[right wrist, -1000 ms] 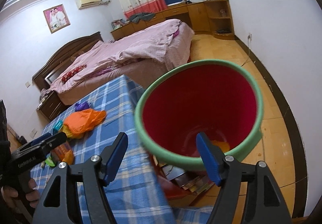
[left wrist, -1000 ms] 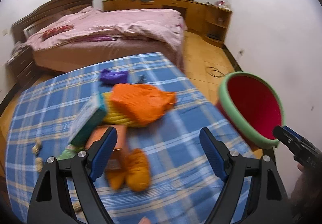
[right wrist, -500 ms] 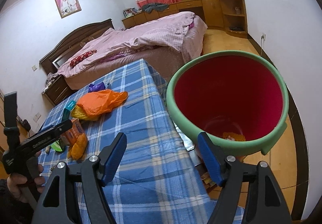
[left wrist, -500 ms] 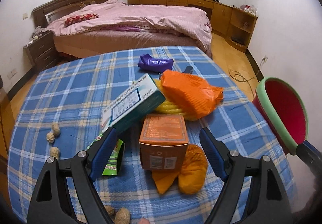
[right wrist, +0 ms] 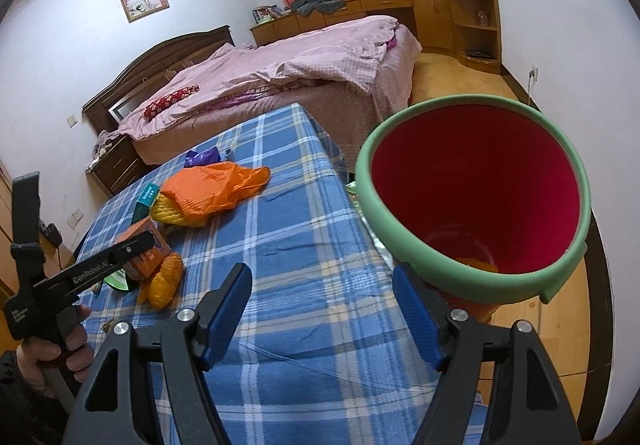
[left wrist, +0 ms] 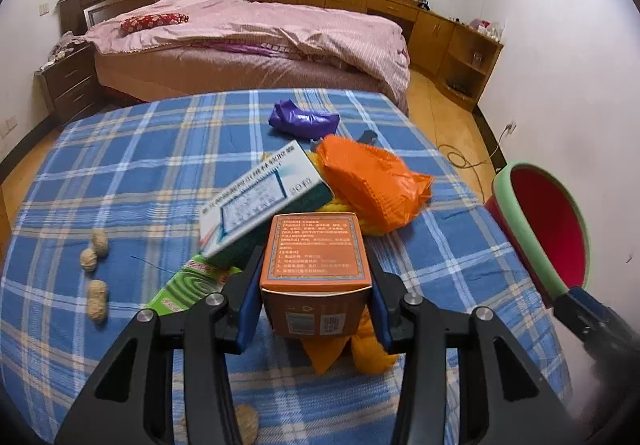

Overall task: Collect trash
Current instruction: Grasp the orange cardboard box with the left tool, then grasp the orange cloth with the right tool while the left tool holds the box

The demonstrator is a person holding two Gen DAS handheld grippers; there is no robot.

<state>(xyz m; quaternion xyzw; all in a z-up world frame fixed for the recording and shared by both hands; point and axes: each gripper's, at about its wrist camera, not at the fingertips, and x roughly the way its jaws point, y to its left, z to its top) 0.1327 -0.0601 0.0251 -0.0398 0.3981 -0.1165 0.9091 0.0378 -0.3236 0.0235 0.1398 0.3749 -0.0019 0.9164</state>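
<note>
Now that the left gripper's (left wrist: 316,289) jaws have just been closing, the small orange carton (left wrist: 316,265) sits pinched between its blue pads, where half a second ago it stood free between wide-spread jaws. The carton is near the front of the checked blue tablecloth (left wrist: 132,173), propped on a crumpled yellow-orange wrapper (left wrist: 368,349). Leaning against its left top edge is a white-and-teal box (left wrist: 260,197), which overlaps a green packet (left wrist: 184,285) beneath. That contact matters: lifting the carton could, I judge, tip or drag the teal box.

Just behind lie an orange plastic bag (left wrist: 372,181) over a yellow mesh bundle (right wrist: 170,215), then a purple bag (left wrist: 300,119) further back. Peanuts in their shells (left wrist: 94,253) are scattered to the left on the cloth.

The right gripper (right wrist: 320,309) is spread wide, holding nothing, above the near edge of the table. Off the table's right side stands the red bin with a green rim (right wrist: 472,201), with something orange already at its bottom. With the grip made, the carton seems ready to be lifted and carried across to that bin.
</note>
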